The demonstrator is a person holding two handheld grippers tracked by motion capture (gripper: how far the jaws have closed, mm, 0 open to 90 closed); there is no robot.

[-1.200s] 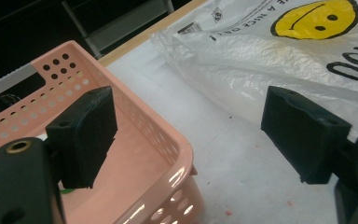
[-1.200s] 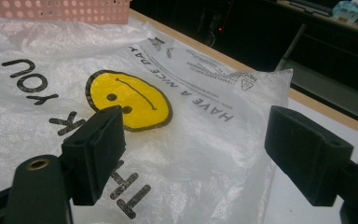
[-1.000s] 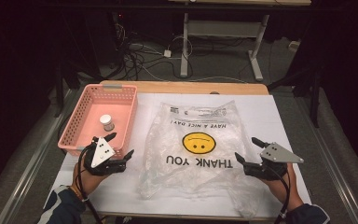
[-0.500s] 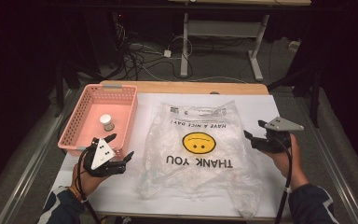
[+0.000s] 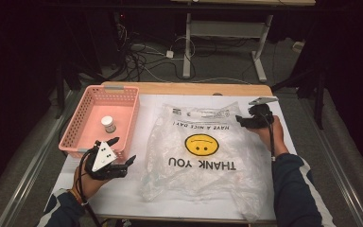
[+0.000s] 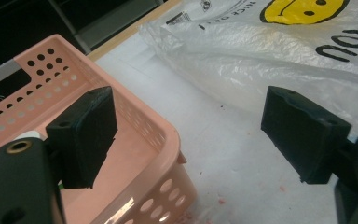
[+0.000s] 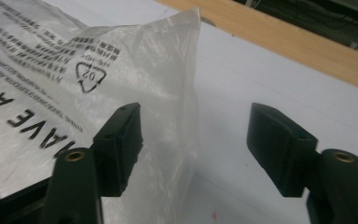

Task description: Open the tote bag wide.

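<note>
A clear, crinkled plastic bag printed with a yellow smiley face and the words THANK YOU lies flat across the middle of the white-covered tabletop, its printed top edge toward the far wooden edge. The right gripper sits at the bag's far right corner; its jaws have just been closing but stand apart, and in the right gripper view the bag's upturned edge rises between them, not yet pinched. The left gripper rests near the front left of the tabletop with its jaws spread wide and nothing between them, just beside the near corner of a pink perforated plastic basket. A small white-lidded jar stands inside that basket.
</note>
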